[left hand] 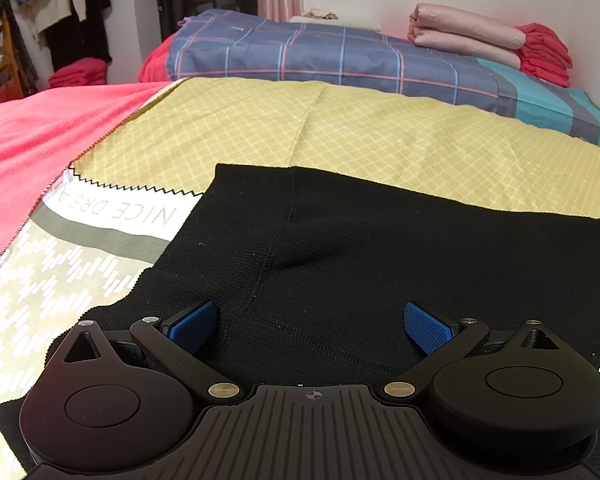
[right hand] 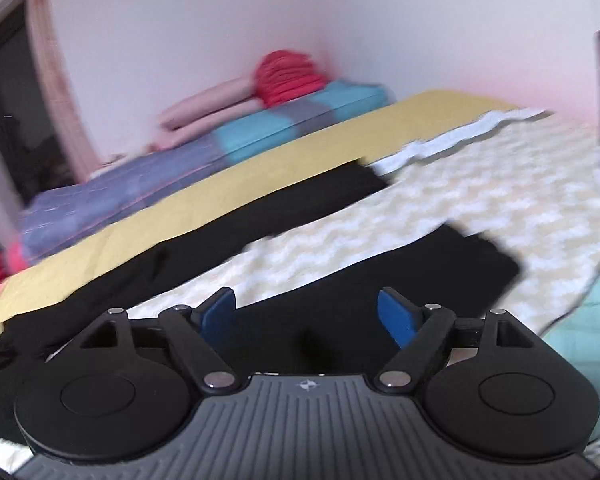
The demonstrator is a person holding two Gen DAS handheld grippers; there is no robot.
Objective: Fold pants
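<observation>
Bedding covered the whole surface: a pink blanket [left hand: 40, 132] at the left edge, then a yellow patterned sheet [left hand: 340, 128] running along a plaid quilt [left hand: 320, 56] by the wall. Black pants [left hand: 380, 248] lay flat across the sheet, their waist end under the left gripper [left hand: 308, 326], whose blue pads stood spread with nothing between them. Further right, the right gripper [right hand: 308, 316] hung over one of the two splayed legs, jaws wide and holding nothing.

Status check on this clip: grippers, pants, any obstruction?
Left gripper open, over pants at waist end. Right gripper open, empty, over one leg. Pants spread flat on bed, legs apart, unfolded. Nothing in the way.
</observation>
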